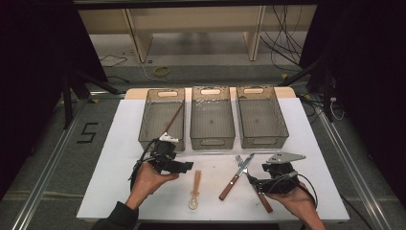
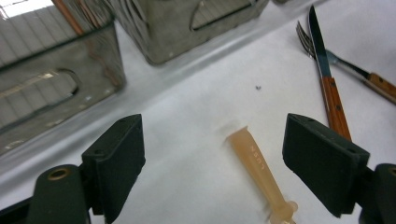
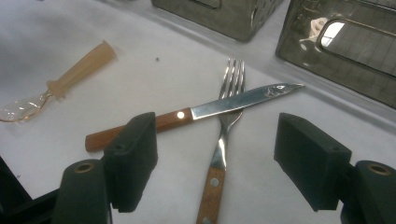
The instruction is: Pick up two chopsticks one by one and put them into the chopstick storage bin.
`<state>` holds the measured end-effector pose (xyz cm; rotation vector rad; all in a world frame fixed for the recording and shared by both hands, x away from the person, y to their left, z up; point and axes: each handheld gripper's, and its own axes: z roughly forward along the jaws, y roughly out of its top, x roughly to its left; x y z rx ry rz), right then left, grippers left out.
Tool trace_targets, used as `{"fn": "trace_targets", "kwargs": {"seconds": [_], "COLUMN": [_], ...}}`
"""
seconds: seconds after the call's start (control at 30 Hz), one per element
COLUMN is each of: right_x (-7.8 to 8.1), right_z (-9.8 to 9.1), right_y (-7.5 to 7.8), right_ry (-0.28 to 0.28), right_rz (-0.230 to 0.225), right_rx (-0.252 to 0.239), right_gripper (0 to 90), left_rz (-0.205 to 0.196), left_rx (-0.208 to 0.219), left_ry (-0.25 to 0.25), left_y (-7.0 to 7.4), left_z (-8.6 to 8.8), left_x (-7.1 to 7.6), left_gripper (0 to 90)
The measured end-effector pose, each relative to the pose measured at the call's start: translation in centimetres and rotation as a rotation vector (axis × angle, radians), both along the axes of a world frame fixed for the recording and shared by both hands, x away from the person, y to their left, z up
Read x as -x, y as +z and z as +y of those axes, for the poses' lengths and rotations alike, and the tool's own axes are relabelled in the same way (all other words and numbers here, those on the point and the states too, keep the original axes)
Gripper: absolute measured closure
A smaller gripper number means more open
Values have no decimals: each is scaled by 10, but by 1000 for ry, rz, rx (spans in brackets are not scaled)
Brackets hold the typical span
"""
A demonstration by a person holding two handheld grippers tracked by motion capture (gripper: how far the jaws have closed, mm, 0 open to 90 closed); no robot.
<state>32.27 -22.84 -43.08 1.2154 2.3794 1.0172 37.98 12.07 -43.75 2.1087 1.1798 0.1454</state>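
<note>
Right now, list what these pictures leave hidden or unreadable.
- Spoon: bowl cut off by the bottom edge of the left gripper view.
- Fork: handle end cut off by the bottom edge of the right gripper view; hidden under the right gripper in the high view.
- Stick in the left bin: too small to identify.

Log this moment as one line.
left gripper open above spoon | right gripper open over crossed knife and fork | three bins
</note>
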Motion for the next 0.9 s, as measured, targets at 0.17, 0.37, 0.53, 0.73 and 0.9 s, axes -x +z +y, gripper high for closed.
{"fn": "trace_targets", "kwargs": {"seconds": [0.17,0.37,0.53,0.73,0.9], "right_x": [0,1,1,0,0], "right_z": [0,-3,-4,-4,-4], "right_y": [-2,-2,-3,-4,-4], "right_ry": [-5,-20,-27,-27,-24], "right_rz": [-8,-25,-27,-25,-23], "right_rx": [-6,-23,-30,-33,-34], "right_gripper": [306,302,302,303,303], "left_rz": [21,35,46,52,57], "left_rx": [-17,-31,-42,-65,-76], "left_ry": [-14,-27,-39,-52,-65], "left_y": [-7,-14,-20,-23,-25], "left_z": [-4,-11,-17,-23,-27], "left_x": [1,5,7,9,11], "left_gripper": [202,203,203,203,212]}}
